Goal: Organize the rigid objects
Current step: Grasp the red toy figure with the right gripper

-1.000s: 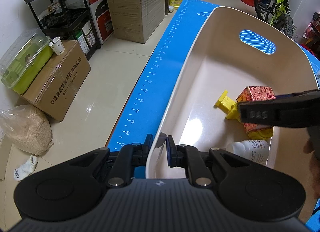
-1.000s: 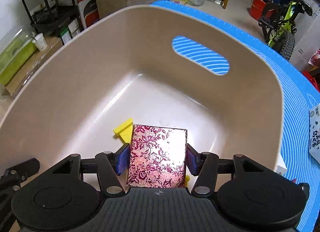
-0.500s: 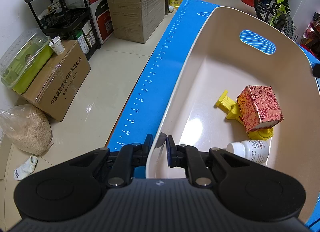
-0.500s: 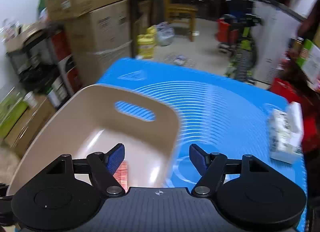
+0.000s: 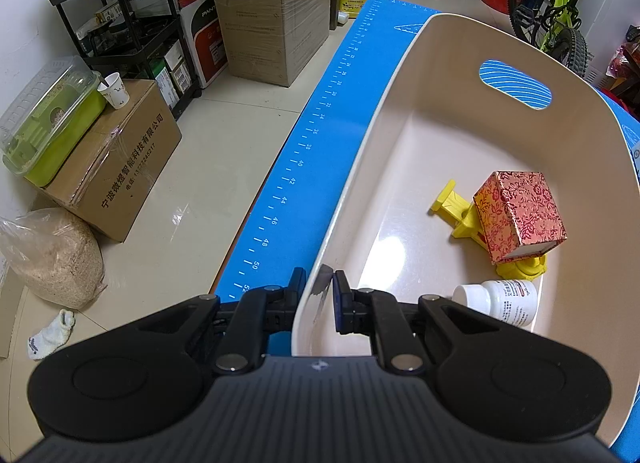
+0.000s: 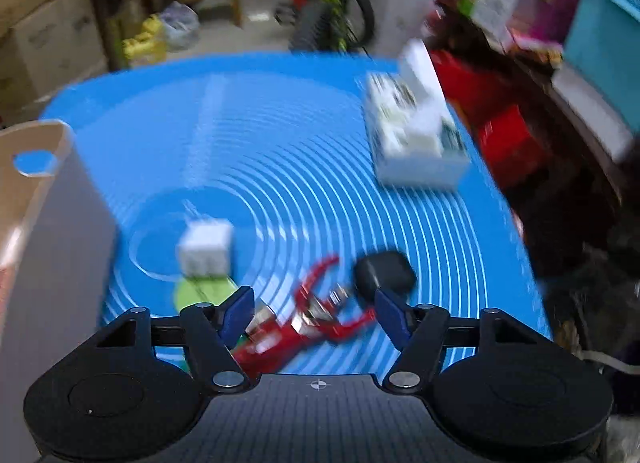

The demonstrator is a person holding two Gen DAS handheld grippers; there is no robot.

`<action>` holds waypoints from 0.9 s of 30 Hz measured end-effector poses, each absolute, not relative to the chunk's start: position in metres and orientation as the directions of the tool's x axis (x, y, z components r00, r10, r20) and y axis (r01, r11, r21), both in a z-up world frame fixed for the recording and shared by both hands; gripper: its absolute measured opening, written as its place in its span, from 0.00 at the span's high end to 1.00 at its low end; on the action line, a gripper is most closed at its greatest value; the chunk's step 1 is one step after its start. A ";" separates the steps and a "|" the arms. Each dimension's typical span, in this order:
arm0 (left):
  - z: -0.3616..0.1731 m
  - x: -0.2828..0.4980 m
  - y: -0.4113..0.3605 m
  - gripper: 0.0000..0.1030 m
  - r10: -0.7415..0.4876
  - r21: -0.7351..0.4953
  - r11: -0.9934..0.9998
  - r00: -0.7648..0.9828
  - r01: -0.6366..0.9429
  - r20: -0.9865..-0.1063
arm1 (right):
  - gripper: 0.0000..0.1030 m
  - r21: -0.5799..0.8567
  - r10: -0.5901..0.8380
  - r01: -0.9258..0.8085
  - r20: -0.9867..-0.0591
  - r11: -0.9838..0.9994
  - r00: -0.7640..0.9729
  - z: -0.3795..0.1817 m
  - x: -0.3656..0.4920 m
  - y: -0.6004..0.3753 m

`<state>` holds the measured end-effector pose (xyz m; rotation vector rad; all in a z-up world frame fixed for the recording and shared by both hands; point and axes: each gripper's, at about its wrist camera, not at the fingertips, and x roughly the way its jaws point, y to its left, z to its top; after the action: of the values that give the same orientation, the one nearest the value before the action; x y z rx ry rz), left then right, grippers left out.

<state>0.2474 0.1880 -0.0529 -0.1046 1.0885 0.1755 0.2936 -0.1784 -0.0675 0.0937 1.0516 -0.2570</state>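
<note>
Beige bin on blue mat on counter. Inside bin: red patterned box leaning on yellow toy, white bottle lying beside. Left gripper clamped on bin's near rim, jaws shut on wall. Right gripper over mat beside bin — jaws apart, just been closing a little, gripping nothing; red tool below between them. Near, blurred: small white box, black case, larger white box.

Box, bottle and toy in the bin, on the mat.
</note>
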 end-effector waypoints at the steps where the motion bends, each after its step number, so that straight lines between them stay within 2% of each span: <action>1: -0.053 0.247 0.188 0.85 0.090 0.002 0.981 0.452 -0.193 -0.888 | 0.31 -0.033 -0.160 0.273 -0.875 0.962 0.457 -0.073 0.293 -0.182; 11: -0.052 0.247 0.188 0.84 0.092 0.004 0.981 0.451 -0.193 -0.888 | 0.32 0.100 -0.070 0.365 -0.902 0.926 0.426 -0.096 0.301 -0.194; 27: -0.052 0.247 0.188 0.84 0.093 0.005 0.981 0.451 -0.193 -0.887 | 0.42 0.104 -0.079 0.388 -0.900 0.916 0.428 -0.109 0.297 -0.182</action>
<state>0.2470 0.1881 -0.0516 -0.1017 1.0888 0.1773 0.2967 -0.1822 -0.1094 0.3175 1.0938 -0.2973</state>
